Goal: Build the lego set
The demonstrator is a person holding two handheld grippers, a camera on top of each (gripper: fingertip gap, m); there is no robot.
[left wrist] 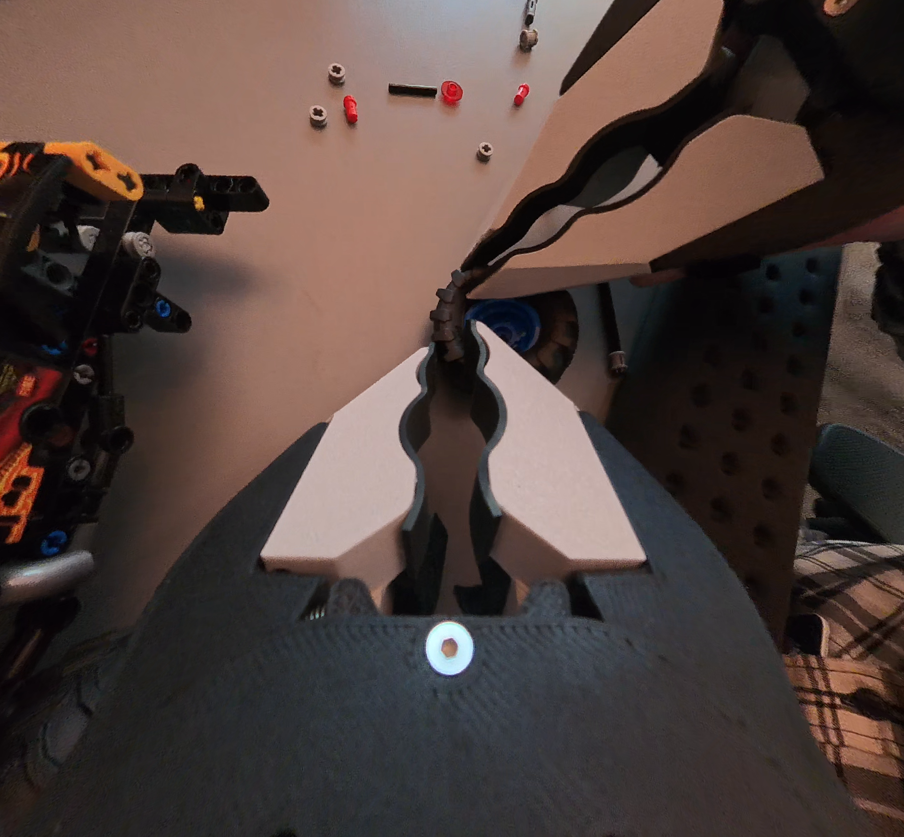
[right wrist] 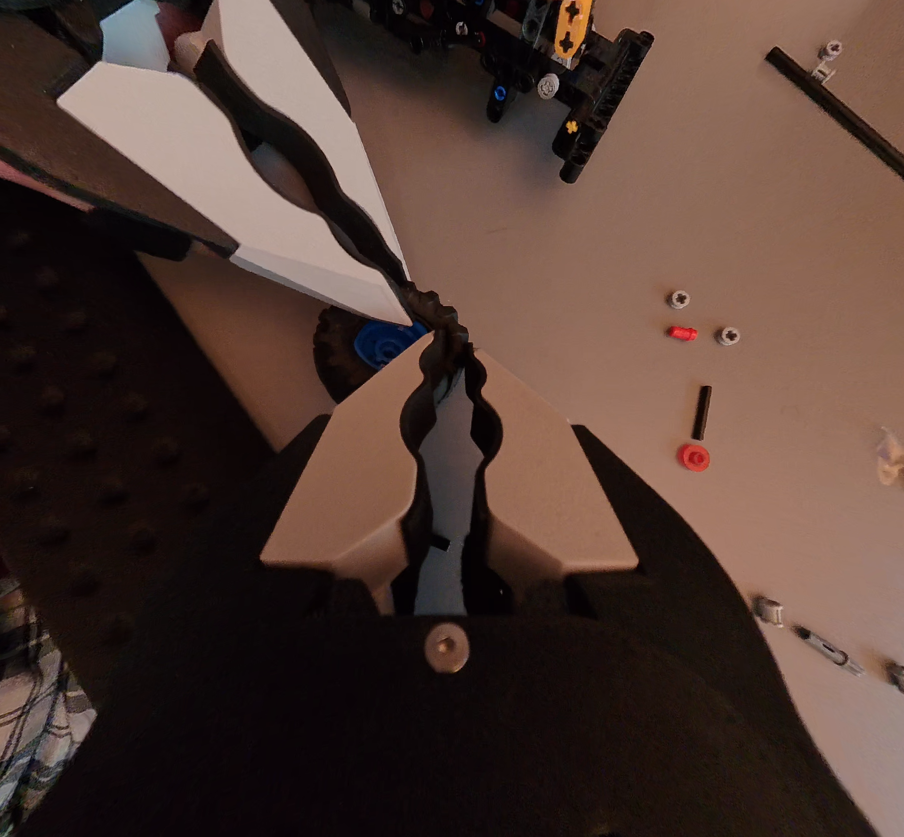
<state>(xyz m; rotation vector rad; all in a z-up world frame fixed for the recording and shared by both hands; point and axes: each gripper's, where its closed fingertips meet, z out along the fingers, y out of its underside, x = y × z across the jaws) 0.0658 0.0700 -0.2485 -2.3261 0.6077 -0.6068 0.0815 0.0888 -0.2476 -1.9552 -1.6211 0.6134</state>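
A small dark toothed gear (left wrist: 447, 319) hangs between both grippers just above the table. My left gripper (left wrist: 455, 346) is shut on its lower edge. My right gripper (left wrist: 467, 282) comes in from the upper right, shut on its upper edge. In the right wrist view the gear (right wrist: 438, 312) sits between my right gripper (right wrist: 447, 348) and the left gripper (right wrist: 408, 302). A black tyre with a blue hub (left wrist: 508, 324) lies beneath the tips, partly hidden; it also shows in the right wrist view (right wrist: 379, 346). The black, orange and red lego model (left wrist: 73, 324) stands to the left and shows in the right wrist view (right wrist: 489, 6).
Loose parts lie on the table: red pins (left wrist: 350, 109), grey bushes (left wrist: 318, 116), a short black axle (left wrist: 412, 90), a red round piece (left wrist: 451, 91). A long black axle (right wrist: 831, 104) lies far right. A dark studded mat (left wrist: 734, 422) and plaid cloth (left wrist: 856, 666) lie past the table's edge.
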